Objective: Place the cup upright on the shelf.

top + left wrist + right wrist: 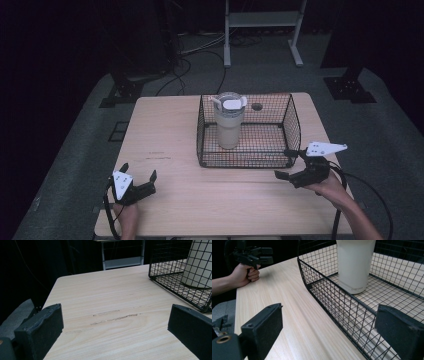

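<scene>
Table [175,145]: pale wood, grain running left to right, a few dark scuff marks on its left half. Basket [292,117]: black wire, open-topped, standing on the far middle of the table, slightly to the right. Cup [229,122]: a tall cream tumbler with a grey lid, upright inside the basket in its left half; the right gripper view shows small lettering near its base. Your left gripper [138,179]: held at the near left corner of the table, its jaws spread wide with nothing between them — the left gripper view shows bare wood in the gap, with the basket's near left corner off to the right. Your left hand [245,273]: wrapped round that gripper's handle, resting at the table's edge. Your right gripper [286,162]: held just off the basket's near right corner, its jaws likewise spread and empty — in the right gripper view one jaw sits over the table top and the other over the basket's wire side. Far floor: grey, with a white metal frame [262,20] and loose cables.
</scene>
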`<state>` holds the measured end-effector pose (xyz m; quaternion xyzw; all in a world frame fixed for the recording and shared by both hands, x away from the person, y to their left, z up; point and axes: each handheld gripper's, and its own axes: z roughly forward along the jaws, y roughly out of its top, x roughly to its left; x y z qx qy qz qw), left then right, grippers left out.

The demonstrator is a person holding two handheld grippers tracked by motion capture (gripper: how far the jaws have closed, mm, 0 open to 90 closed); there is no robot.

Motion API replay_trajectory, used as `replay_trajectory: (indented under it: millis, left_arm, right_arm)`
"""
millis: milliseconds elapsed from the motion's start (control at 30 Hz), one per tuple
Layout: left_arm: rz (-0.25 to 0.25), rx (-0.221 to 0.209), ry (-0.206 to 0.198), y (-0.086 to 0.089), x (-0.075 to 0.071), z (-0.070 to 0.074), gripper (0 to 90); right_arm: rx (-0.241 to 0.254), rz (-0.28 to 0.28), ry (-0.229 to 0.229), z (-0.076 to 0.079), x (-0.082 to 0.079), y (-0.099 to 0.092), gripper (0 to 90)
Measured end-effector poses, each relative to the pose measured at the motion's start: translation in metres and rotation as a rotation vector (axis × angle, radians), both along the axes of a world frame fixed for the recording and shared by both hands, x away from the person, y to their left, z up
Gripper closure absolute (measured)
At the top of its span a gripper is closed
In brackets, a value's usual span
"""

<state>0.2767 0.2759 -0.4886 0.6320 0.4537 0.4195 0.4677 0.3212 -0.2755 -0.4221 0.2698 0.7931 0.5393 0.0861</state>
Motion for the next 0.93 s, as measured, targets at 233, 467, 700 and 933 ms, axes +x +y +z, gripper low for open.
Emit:
replay_trajectory:
  millis: [233,467,700,933]
  left_arm:
    - [0.0,-0.001,-0.001,0.0,0.0,0.0,0.0]
    - [0.001,-0.001,0.002,0.0,0.0,0.0,0.0]
    - [0.002,0.001,0.003,0.0,0.0,0.0,0.0]
    - [0.002,0.001,0.002,-0.001,0.0,0.0,0.0]
  right_arm:
    - [0.005,-0.011,0.009,-0.01,-0.004,-0.005,7.2]
    - [0.007,-0.034,0.018,-0.02,-0.01,-0.014,7.1]
    - [0.016,-0.057,0.033,-0.031,-0.015,-0.023,7.2]
    - [0.02,-0.074,0.05,-0.044,-0.024,-0.028,7.2]
